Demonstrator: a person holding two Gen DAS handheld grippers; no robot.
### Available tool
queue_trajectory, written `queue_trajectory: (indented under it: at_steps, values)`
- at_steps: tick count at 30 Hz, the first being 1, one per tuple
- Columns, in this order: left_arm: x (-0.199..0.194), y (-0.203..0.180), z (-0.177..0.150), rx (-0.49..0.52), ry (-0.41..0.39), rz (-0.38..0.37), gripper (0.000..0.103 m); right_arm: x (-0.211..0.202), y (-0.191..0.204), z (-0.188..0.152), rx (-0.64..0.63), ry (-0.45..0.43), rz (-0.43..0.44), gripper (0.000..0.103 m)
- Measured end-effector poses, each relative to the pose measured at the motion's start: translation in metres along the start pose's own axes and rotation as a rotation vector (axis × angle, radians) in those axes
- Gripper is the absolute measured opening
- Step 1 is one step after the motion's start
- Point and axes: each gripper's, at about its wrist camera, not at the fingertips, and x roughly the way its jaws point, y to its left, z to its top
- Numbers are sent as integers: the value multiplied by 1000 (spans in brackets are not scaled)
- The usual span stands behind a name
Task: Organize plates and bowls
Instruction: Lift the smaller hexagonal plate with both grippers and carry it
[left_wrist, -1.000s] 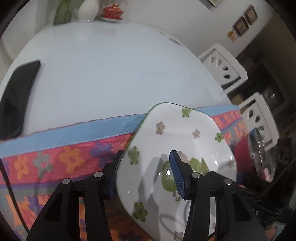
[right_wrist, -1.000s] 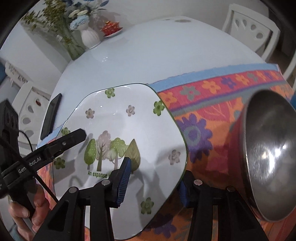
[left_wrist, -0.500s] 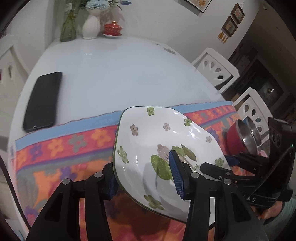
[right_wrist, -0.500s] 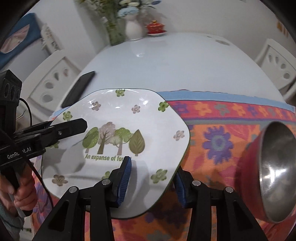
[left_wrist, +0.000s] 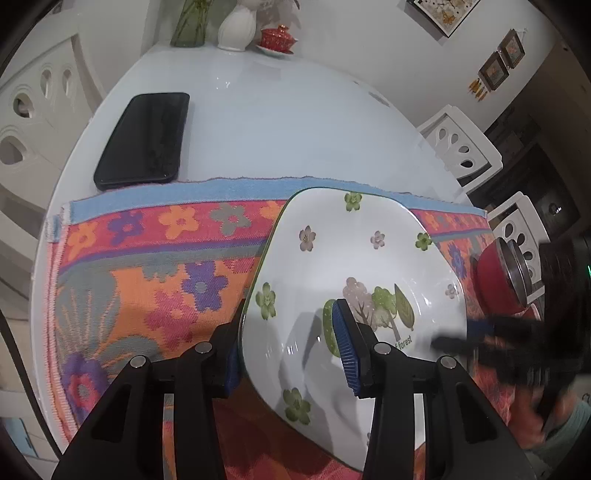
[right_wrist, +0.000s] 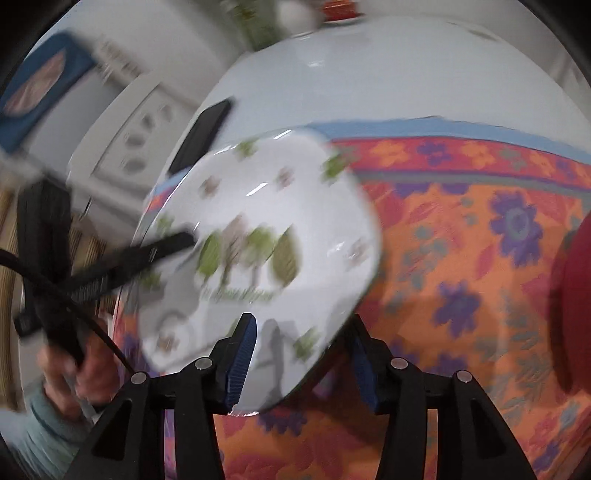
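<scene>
A white plate (left_wrist: 362, 258) with green flowers and printed trees is held tilted above the flowered cloth. My left gripper (left_wrist: 288, 354) is shut on its near left rim, one finger above and one below. My right gripper (right_wrist: 299, 365) straddles the plate's (right_wrist: 258, 206) near edge, jaws spread wide around the rim; that view is blurred. The right gripper shows as a dark blur in the left wrist view (left_wrist: 491, 332). A red bowl (left_wrist: 498, 280) with a steel inside stands on edge at the right, also in the right wrist view (right_wrist: 572, 314).
A bright flowered cloth (left_wrist: 147, 266) covers the near part of a white oval table (left_wrist: 277, 122). A black phone (left_wrist: 144, 140) lies at the table's left. A vase and a red lidded cup (left_wrist: 277, 37) stand at the far end. White chairs (left_wrist: 461, 147) are at the right.
Both grippers and the plate have lifted and pulled back, showing more cloth and table. The right gripper is moving fast and its view has blurred. The red bowl has slid toward the right edge.
</scene>
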Motion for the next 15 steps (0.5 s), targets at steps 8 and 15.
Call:
queue_trajectory:
  at_steps: [8, 15]
  values:
    - [-2, -1, -3, 9, -6, 37, 26, 8, 4, 20, -76, -41, -23, 23]
    - [-34, -14, -10, -2, -46, 18, 26, -22, 5, 8, -65, -67, -14, 23]
